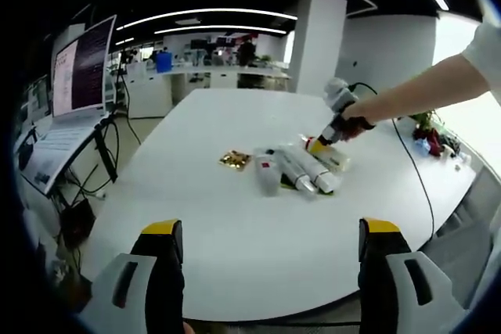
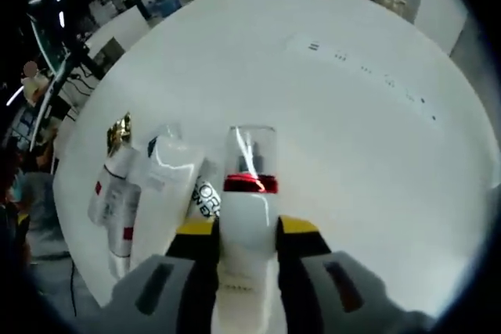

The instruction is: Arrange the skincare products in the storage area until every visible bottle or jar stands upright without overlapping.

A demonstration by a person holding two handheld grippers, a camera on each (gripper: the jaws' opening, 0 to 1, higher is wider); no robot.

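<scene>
Right gripper view: the right claw (image 2: 246,232), at the bottom centre of the frame, is pinching a white bottle (image 2: 246,228) with a red band and a clear cap, its yellow-tipped jaws pressed against the bottle's two sides just below the band. The bottle points away from the camera over the white surface (image 2: 352,115). To its left, in the lower left of the frame, several white tubes (image 2: 160,174) lie flat and overlapping, with a small gold item (image 2: 119,132) beside them.

Left gripper view: the left claw (image 1: 270,244) is spread wide and holding nothing (its jaws rise from the bottom edge). At centre right, a person's arm (image 1: 423,91) reaches in to the cluster of products.

The bottle looks rigid, smooth and probably slippery, likely light; the body below the band seems the safest hold, since the clear cap may pull off. The tubes look soft and would likely need gripping near their caps.
</scene>
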